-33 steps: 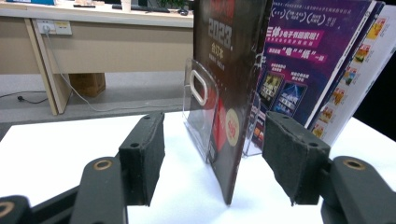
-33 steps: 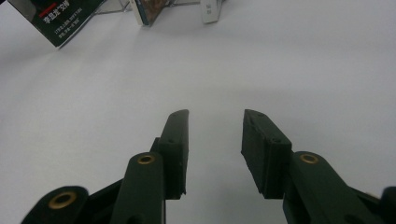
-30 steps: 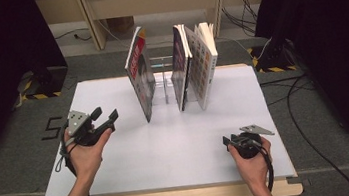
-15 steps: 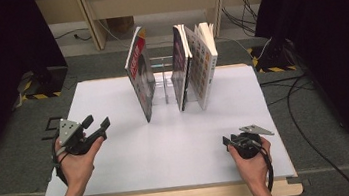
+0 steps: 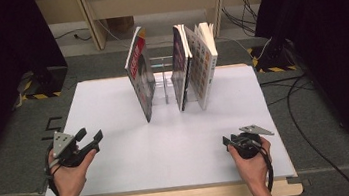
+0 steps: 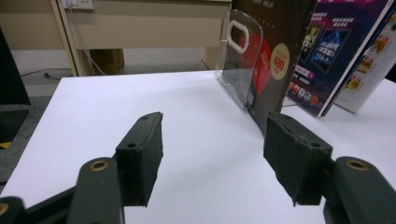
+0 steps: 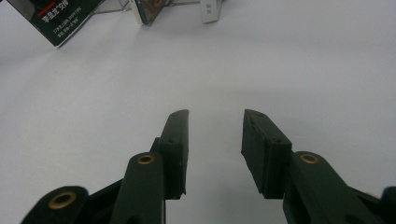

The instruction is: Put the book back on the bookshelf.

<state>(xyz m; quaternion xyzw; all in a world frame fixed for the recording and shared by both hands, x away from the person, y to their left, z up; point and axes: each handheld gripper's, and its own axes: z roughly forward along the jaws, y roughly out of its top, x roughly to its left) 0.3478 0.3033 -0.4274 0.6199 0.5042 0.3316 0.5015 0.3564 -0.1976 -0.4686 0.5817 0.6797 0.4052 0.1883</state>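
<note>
My left tongs (image 5: 92, 140) hang released over the near left part of the white worktop (image 5: 178, 143), jaws wide apart with nothing between them. Ahead of them and off to their right stands the dark book with the red patch (image 6: 275, 56), upright and leaning a little against the clear plastic stand (image 6: 236, 65). Two more books (image 5: 196, 62) lean together on the stand's far side, beyond the dark one. My right tongs (image 5: 227, 142) rest low over the near right part of the worktop, also released and bare, well apart from the books.
</note>
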